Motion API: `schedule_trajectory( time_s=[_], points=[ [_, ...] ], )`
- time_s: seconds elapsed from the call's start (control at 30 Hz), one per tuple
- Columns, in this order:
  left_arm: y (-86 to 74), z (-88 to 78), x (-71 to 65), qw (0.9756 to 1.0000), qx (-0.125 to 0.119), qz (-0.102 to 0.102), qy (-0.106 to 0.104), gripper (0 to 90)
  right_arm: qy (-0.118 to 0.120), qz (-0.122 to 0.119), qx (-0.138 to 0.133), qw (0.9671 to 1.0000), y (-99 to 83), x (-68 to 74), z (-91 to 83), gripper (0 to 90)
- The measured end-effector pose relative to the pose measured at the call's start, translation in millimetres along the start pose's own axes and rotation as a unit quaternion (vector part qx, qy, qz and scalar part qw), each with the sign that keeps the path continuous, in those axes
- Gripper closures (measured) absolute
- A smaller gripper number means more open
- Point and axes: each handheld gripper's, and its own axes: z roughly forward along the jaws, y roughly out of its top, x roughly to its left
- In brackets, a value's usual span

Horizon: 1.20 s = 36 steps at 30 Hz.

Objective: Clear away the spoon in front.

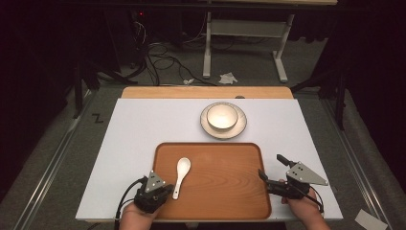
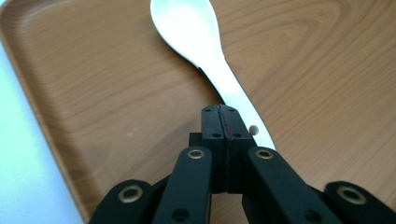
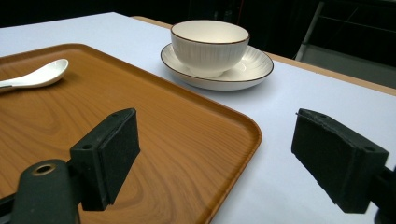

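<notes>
Tongs on the left (image 2: 220, 122) are closed on the white spoon's (image 2: 201, 42) handle end, spoon lying on the wooden tray (image 1: 225, 184); lift level, keeping grip firm. Right tongs (image 3: 229, 161) gape wide, straddling the tray's edge.

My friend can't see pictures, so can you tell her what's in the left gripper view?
The left gripper has its two black jaws pressed shut, right beside the handle of a white spoon, and whether they pinch it is hard to tell. The spoon lies on a brown wooden tray, bowl end pointing away, with pale table showing past the tray's left rim.
</notes>
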Motion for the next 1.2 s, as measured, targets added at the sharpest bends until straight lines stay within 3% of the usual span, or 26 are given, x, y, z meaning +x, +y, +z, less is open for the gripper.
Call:
schedule_trajectory(
  time_s=[0.07,0.2,0.33,1.2],
  points=[
    [0.4,1.0,-2.3,1.0000,0.005,0.002,0.001,90.0,0.000,-0.002,-0.002,1.0000,0.2,0.0,-0.3,16.4],
    [0.1,6.2,-11.5,0.9988,0.040,0.028,0.004,90.0,0.000,-0.004,-0.002,1.0000,0.1,-0.3,-0.9,16.4],
    [-0.2,9.8,-17.4,0.9975,0.055,0.045,0.006,90.0,0.001,-0.001,-0.004,1.0000,0.1,-0.5,-1.3,16.4],
    [0.0,16.5,-30.2,0.9947,0.071,0.073,-0.016,90.0,0.000,-0.006,-0.005,1.0000,0.6,-0.1,-1.9,16.4]
  ],
)
